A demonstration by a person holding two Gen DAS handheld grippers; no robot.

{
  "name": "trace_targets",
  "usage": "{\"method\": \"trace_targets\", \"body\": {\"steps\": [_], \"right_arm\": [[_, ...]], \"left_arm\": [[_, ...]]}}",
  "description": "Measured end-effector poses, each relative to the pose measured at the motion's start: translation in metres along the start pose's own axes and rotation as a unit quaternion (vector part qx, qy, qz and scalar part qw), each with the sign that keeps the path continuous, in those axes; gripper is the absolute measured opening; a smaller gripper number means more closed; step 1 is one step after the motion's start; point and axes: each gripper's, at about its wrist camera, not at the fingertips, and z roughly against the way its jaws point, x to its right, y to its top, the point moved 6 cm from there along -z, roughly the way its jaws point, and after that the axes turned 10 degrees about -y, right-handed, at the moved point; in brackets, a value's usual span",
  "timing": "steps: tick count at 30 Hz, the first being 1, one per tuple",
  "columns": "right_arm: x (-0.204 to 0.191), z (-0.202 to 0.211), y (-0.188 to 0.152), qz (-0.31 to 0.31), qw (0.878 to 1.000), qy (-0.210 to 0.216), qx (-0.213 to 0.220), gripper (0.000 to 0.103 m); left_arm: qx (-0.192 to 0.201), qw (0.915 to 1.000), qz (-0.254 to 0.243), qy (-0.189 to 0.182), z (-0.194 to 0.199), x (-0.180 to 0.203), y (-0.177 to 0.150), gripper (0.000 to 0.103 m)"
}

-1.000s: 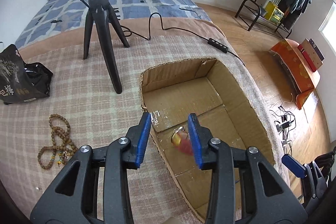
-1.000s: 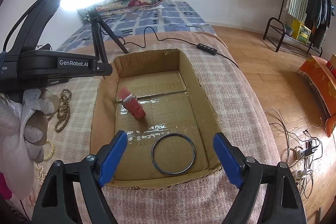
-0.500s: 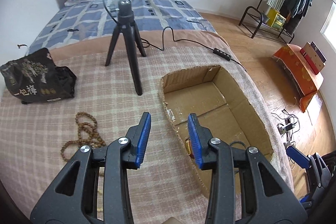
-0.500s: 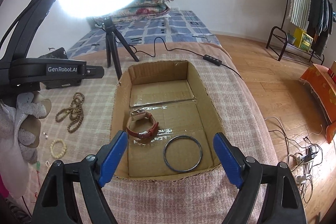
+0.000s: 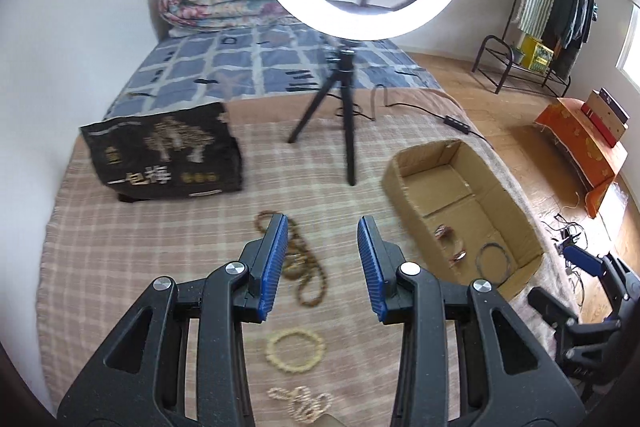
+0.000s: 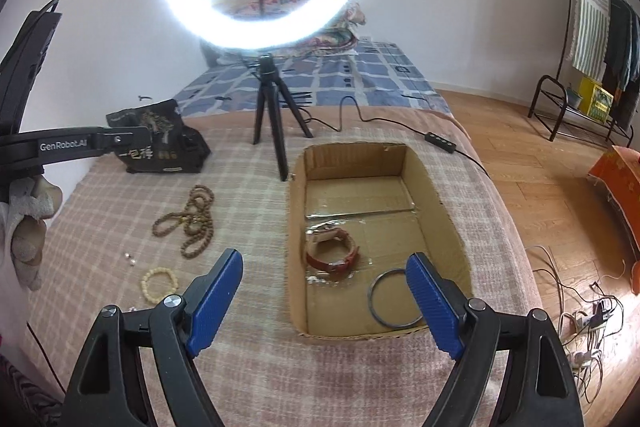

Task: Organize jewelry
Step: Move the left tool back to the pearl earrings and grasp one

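Note:
The cardboard box (image 6: 296, 227) lies sunk in the checked blanket and holds a red-strapped watch (image 6: 332, 251) and a dark thin bangle (image 6: 394, 301). Outside it, on the blanket, lie a brown bead necklace (image 5: 304, 267), a cream bead bracelet (image 5: 295, 351) and a pale chain (image 5: 300, 403). My left gripper (image 5: 323, 227) hovers over the brown beads, jaws apart with nothing between them. Wide open and empty, my right gripper (image 6: 325, 259) hangs above the box's near end. The box (image 5: 400, 187), watch (image 5: 448, 239) and bangle (image 5: 494, 261) also show in the left wrist view.
A ring light on a black tripod (image 6: 272, 123) stands just behind the box, its cable (image 6: 440, 141) trailing right. A black printed bag (image 5: 168, 155) sits at the back left. Tiny earrings (image 6: 130, 258) lie near the cream bracelet (image 6: 159, 283). A gloved hand (image 6: 28, 227) holds the left gripper.
My left gripper has left the box and moved left and up over the beads. The watch has come to rest on the box floor. My right gripper has drawn back and risen.

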Motion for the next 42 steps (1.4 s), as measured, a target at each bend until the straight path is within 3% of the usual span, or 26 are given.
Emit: {"method": "trace_targets", "body": {"steps": [9, 19, 25, 38, 42], "right_arm": [[-0.055, 0.009, -0.014, 0.031, 0.999, 0.036, -0.007, 0.086], [-0.099, 0.02, -0.038, 0.062, 0.996, 0.059, -0.011, 0.086], [-0.12, 0.007, -0.067, 0.067, 0.994, 0.076, -0.036, 0.086], [-0.166, -0.033, -0.107, 0.117, 0.985, 0.1, -0.083, 0.083], [-0.169, -0.042, -0.114, 0.119, 0.984, 0.098, -0.093, 0.082]], "left_arm": [[-0.003, 0.9993, 0.024, 0.029, 0.038, -0.083, -0.047, 0.036], [-0.036, 0.9973, 0.061, 0.021, 0.028, -0.137, -0.087, 0.036], [-0.065, 0.996, 0.061, -0.004, -0.002, -0.144, -0.114, 0.036], [-0.087, 0.9961, -0.01, 0.01, -0.054, -0.139, -0.139, 0.036], [-0.097, 0.9953, -0.007, 0.003, -0.064, -0.141, -0.143, 0.028]]}}
